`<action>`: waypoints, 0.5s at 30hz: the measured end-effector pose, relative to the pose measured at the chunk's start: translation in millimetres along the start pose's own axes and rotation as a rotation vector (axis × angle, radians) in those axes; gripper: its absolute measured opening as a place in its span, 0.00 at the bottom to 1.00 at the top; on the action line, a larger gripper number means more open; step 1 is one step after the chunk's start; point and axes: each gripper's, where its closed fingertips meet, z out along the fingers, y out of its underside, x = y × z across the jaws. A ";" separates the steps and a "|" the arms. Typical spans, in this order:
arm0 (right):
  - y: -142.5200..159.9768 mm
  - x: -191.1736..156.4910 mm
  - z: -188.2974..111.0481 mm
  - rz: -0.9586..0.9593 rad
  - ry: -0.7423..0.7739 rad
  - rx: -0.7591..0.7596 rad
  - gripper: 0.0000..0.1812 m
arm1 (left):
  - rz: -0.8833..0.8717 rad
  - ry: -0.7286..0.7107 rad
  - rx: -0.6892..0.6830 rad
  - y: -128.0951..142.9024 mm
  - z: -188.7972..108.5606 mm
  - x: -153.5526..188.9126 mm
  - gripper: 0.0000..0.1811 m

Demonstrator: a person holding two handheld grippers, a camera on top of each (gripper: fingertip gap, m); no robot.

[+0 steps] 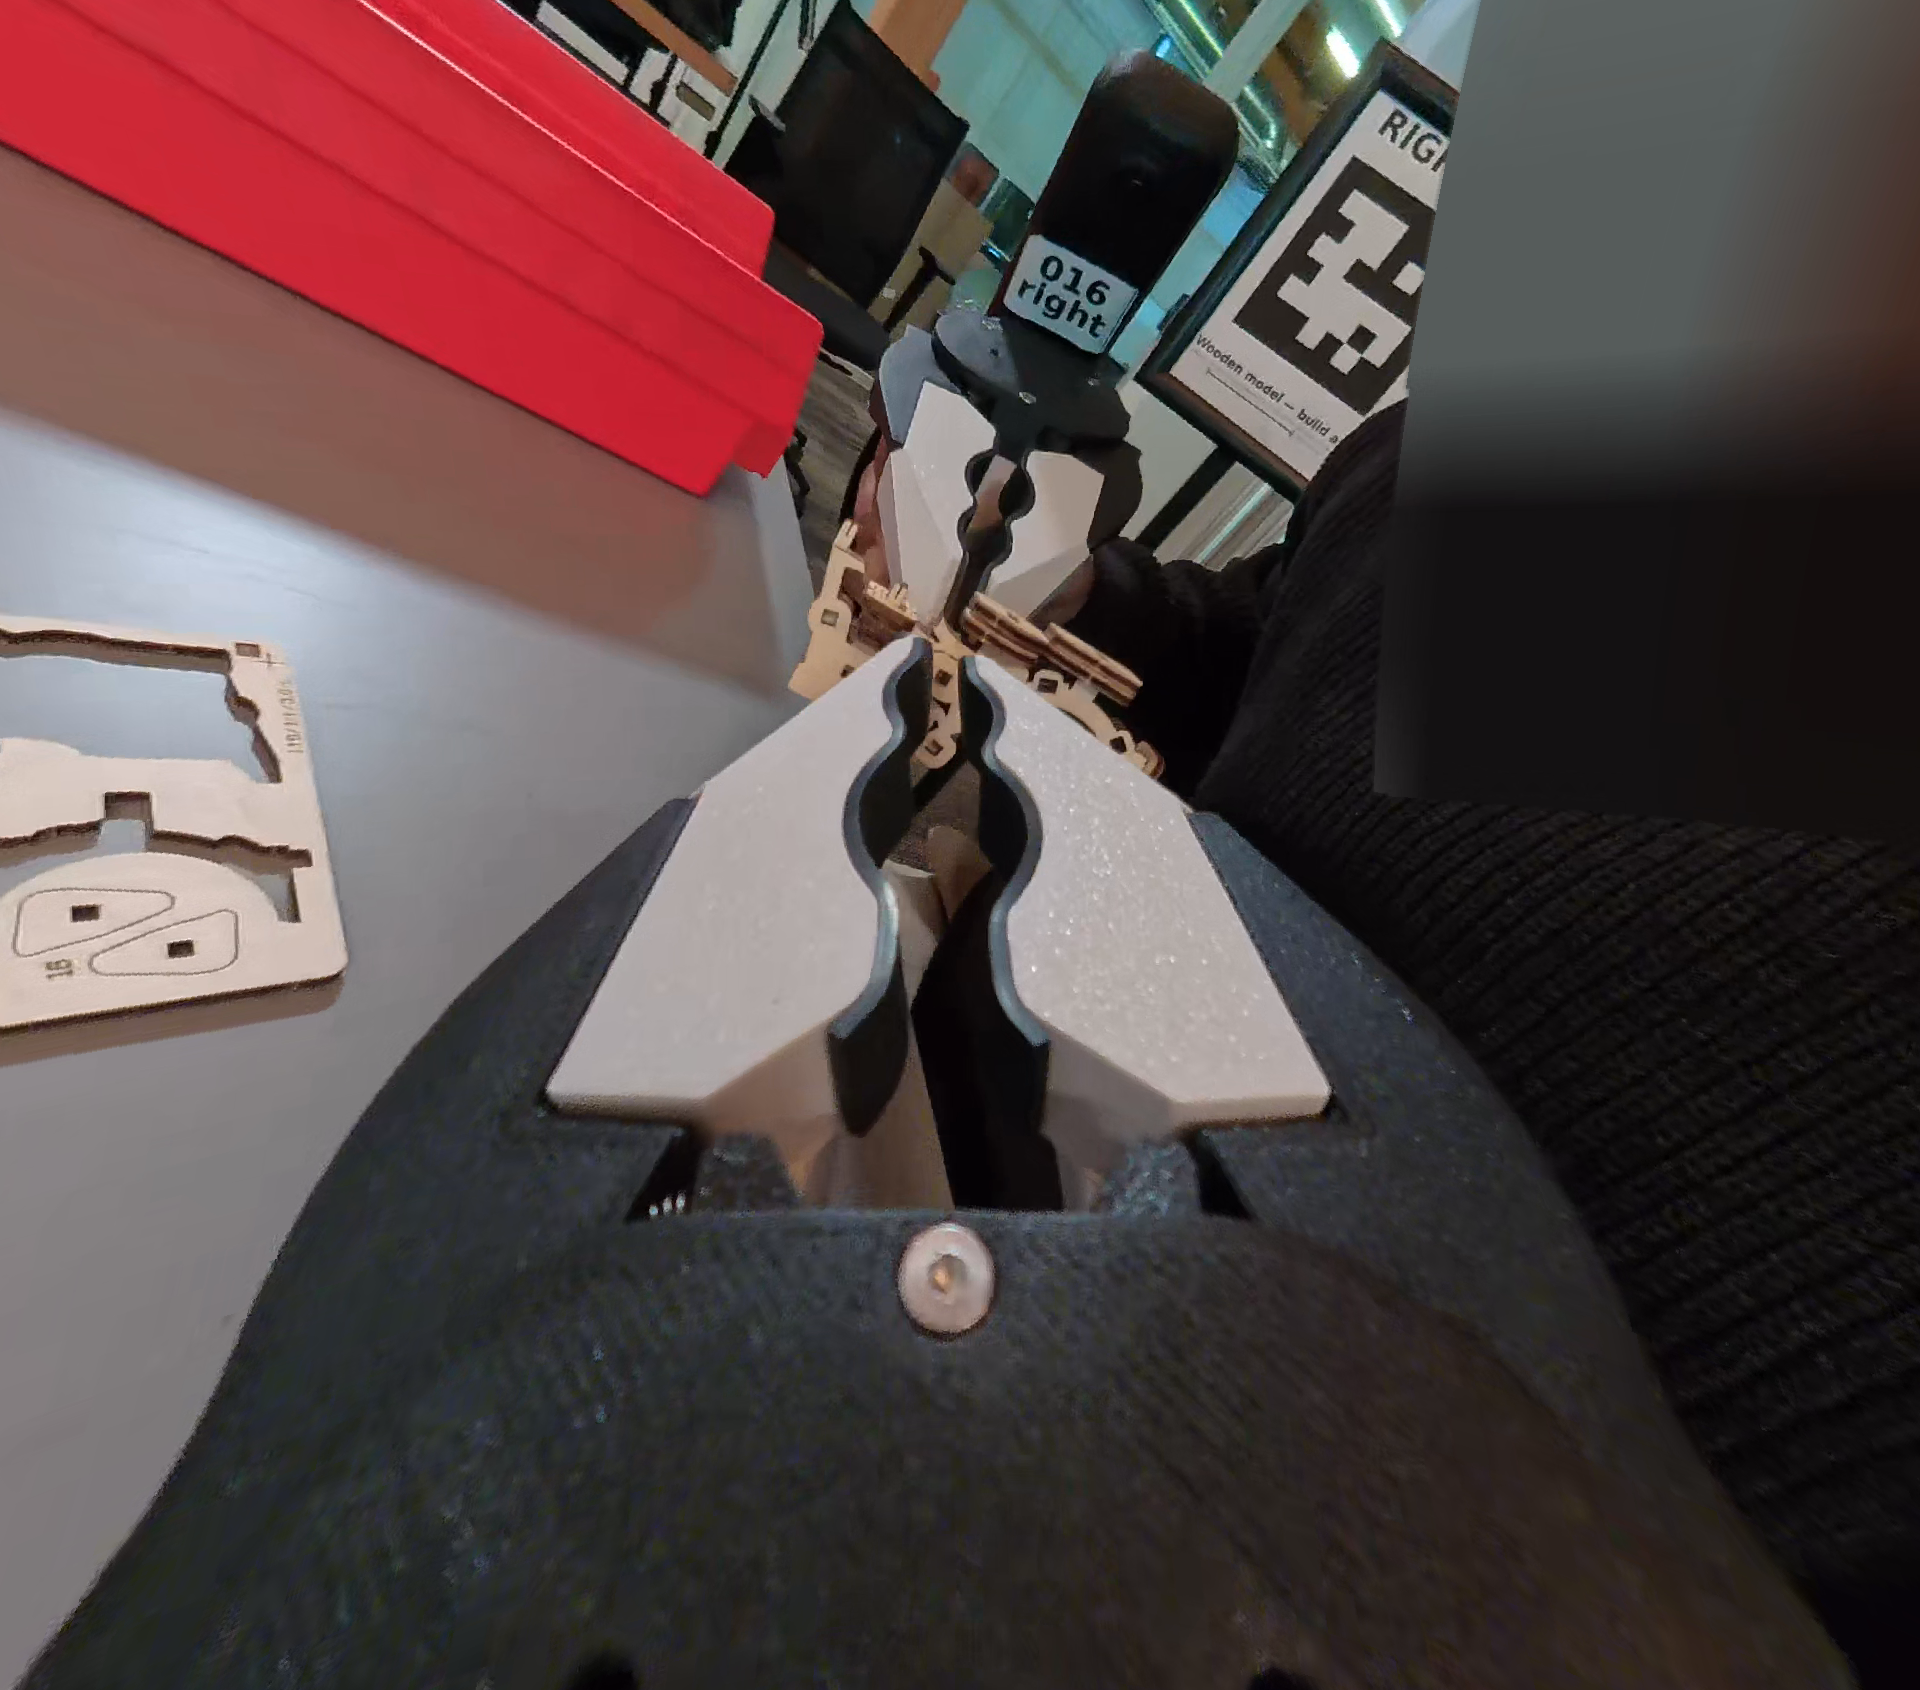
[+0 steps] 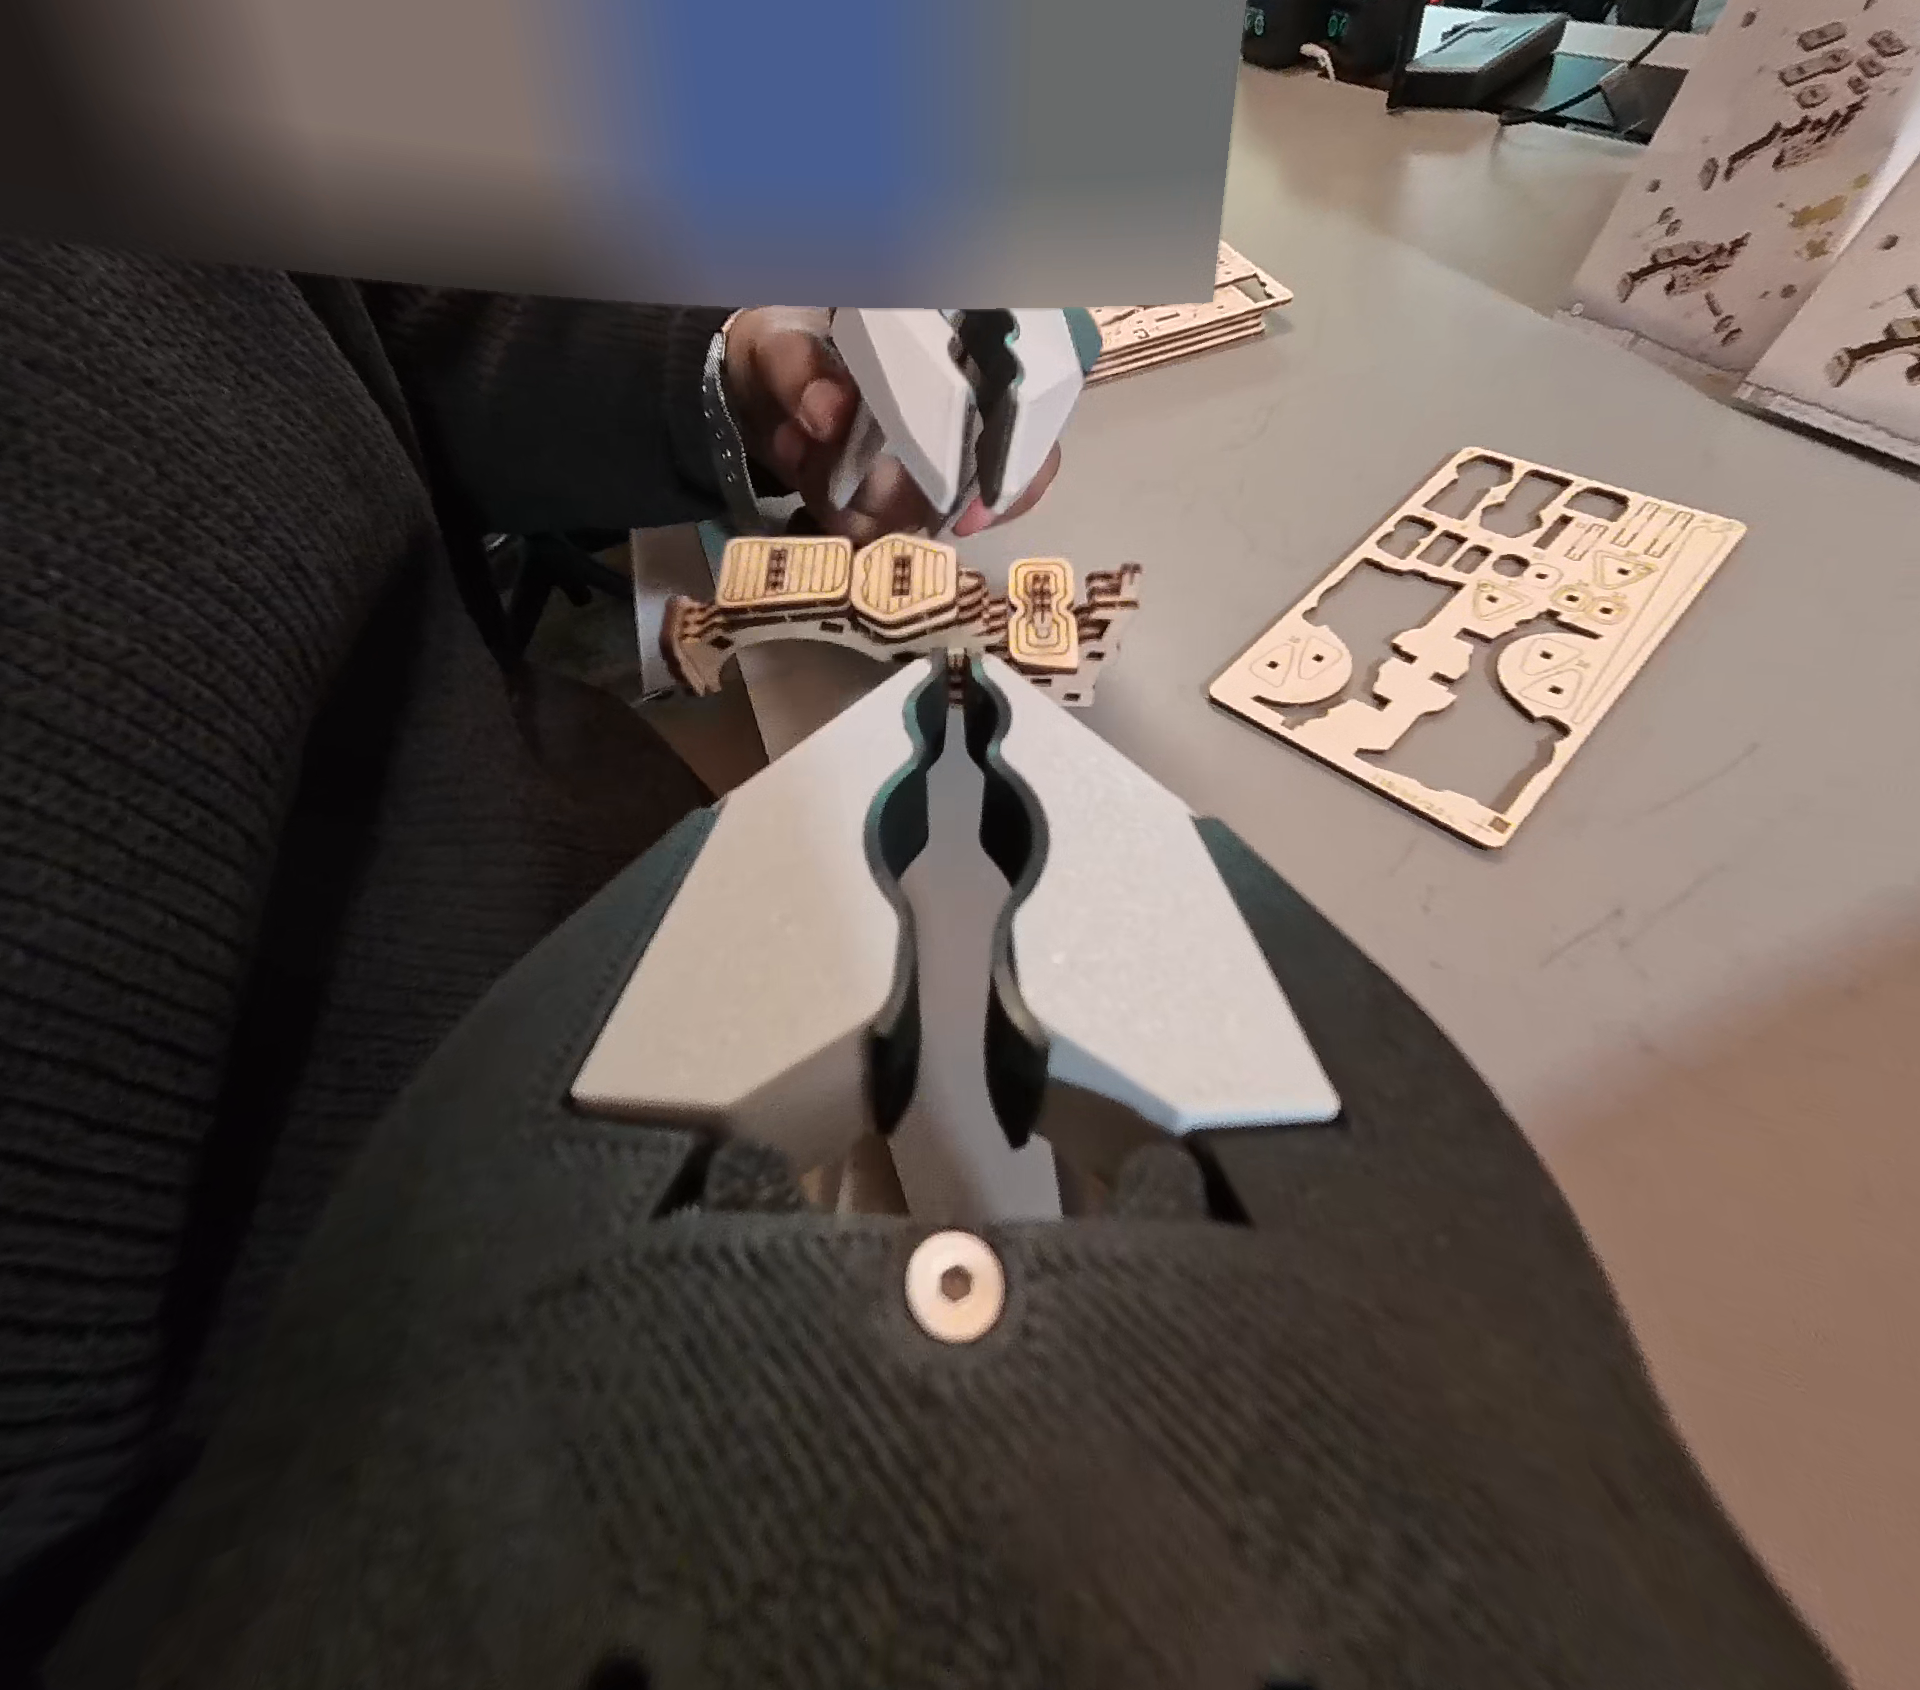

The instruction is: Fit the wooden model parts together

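Note:
The wooden model [image 2: 894, 591] is a layered plywood assembly with slatted plates on top, held in the air off the table's edge. My right gripper [image 2: 954, 676] is shut on its near lower edge, with a small bit of wood between the tips. My left gripper [image 2: 971, 502], with a hand behind it, meets the model's far side tips down. In the left wrist view my left gripper [image 1: 943, 658] is closed to a narrow gap on the model [image 1: 1049, 653]. The right gripper [image 1: 948, 606] faces it, shut, tips on the same model.
A punched-out plywood parts sheet [image 2: 1475, 643] lies flat on the grey table [image 2: 1558, 1017]; it also shows in the left wrist view [image 1: 156, 809]. Red bins [image 1: 364, 134] stand behind it. Stacked sheets [image 2: 1195, 321] and upright instruction pages [image 2: 1787, 186] stand farther off. A black sleeve [image 2: 208, 705] fills the left. Less than 4 cm separates the two grippers' tips.

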 end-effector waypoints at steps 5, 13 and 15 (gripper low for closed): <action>4.4 -2.4 4.2 -0.012 -0.003 -0.030 0.00 | -0.010 0.017 -0.027 10.3 12.1 3.1 0.00; 1.9 -1.0 1.7 -0.005 0.000 -0.016 0.01 | 0.009 0.000 -0.020 3.7 2.4 0.8 0.02; 1.7 -1.8 2.5 -0.008 -0.002 -0.017 0.01 | 0.001 0.006 -0.040 8.8 6.0 0.9 0.02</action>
